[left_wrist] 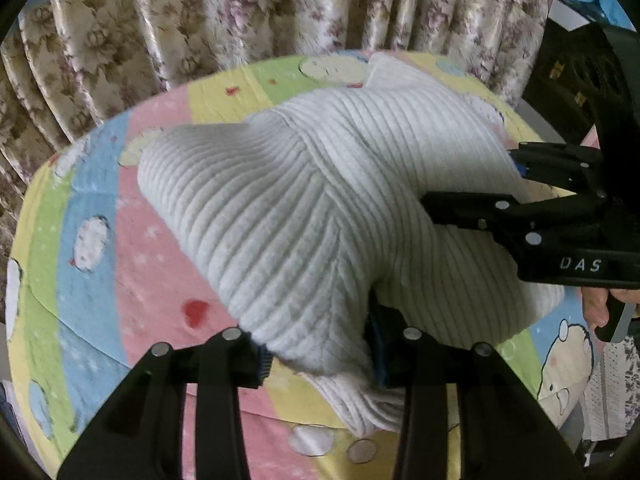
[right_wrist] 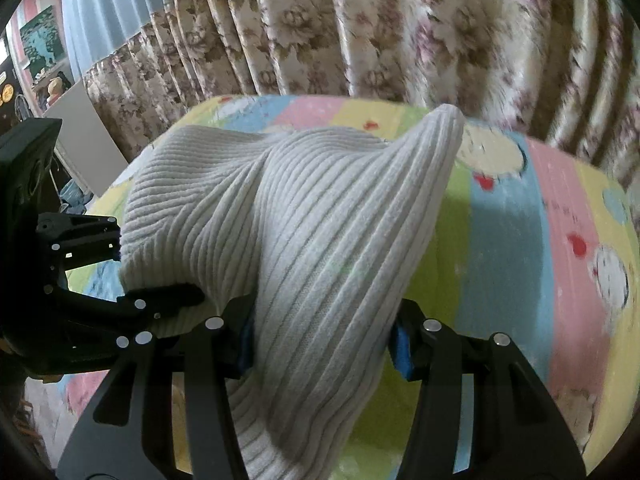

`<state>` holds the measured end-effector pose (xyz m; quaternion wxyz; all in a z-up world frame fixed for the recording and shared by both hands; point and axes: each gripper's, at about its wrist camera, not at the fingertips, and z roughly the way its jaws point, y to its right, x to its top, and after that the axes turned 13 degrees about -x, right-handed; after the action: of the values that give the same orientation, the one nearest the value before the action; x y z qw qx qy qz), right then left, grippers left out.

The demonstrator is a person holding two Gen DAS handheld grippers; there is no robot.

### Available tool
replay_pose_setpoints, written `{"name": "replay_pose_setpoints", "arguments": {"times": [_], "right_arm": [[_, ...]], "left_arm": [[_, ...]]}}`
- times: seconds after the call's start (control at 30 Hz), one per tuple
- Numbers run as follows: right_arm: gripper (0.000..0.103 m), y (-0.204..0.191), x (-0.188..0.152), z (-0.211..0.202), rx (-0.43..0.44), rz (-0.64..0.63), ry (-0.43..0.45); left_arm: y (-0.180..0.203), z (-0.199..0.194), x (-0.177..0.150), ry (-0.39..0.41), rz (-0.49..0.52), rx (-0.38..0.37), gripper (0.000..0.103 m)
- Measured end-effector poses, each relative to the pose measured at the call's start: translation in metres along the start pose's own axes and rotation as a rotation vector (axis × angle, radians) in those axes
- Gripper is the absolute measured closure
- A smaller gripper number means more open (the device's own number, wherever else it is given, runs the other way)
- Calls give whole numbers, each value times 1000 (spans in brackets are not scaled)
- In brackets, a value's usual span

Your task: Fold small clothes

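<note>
A white ribbed knit garment (left_wrist: pixel 304 200) is lifted in a bunch above the colourful striped blanket (left_wrist: pixel 92 208). In the left wrist view my left gripper (left_wrist: pixel 320 356) is shut on a thick fold of its near edge, blue pads pressing on both sides. My right gripper (left_wrist: pixel 476 184) comes in from the right and clamps another part of the same edge. In the right wrist view the right gripper (right_wrist: pixel 323 340) holds a bundle of the garment (right_wrist: pixel 320 220), one corner pointing up. The left gripper (right_wrist: pixel 156 268) grips the cloth at the left.
A floral curtain (left_wrist: pixel 200 20) hangs close behind the blanket-covered surface (right_wrist: pixel 504 240). A dark object (left_wrist: pixel 576 80) stands at the right, and a white board (right_wrist: pixel 84 136) leans at the far left. A person's hand (left_wrist: pixel 596 308) holds the right gripper's handle.
</note>
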<state>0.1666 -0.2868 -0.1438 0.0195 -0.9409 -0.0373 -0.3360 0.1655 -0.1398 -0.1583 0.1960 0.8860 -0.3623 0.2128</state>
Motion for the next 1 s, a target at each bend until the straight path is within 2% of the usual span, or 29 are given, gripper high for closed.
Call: {"name": "replay_pose_setpoints", "arguments": {"times": [0.1, 0.17, 0.23, 0.4, 0.47, 0.6, 0.7, 0.8, 0.87, 0.93, 1.0], "right_arm": [[49, 9, -17, 9, 5, 7, -27], [48, 19, -25, 16, 24, 41, -36], [46, 27, -27, 21, 47, 82, -38], [41, 29, -32, 20, 57, 100, -26], [39, 30, -34, 20, 58, 109, -29], [37, 31, -32, 19, 49, 115, -31], [32, 31, -31, 16, 32, 107, -30], [24, 31, -32, 9, 8, 100, -17], [13, 32, -33, 0, -24, 92, 1], [8, 34, -35, -10, -35, 99, 16], [7, 37, -36, -18, -48, 108, 28]], "left_arm": [[1, 7, -2, 14, 8, 26, 53], [-6, 10, -2, 17, -18, 26, 43], [-8, 10, -3, 19, -23, 34, 38], [-5, 11, -4, 15, -9, 54, 31], [-5, 9, -4, 20, -12, 70, 24], [-4, 4, -4, 32, -10, 80, 23], [-2, -1, -5, 42, -6, 97, 17], [-2, -10, -7, 64, -16, 93, 17], [-2, -18, -7, 86, -25, 77, 17], [0, -27, -6, 108, -32, 69, 17], [3, -38, -7, 132, -35, 66, 17]]}}
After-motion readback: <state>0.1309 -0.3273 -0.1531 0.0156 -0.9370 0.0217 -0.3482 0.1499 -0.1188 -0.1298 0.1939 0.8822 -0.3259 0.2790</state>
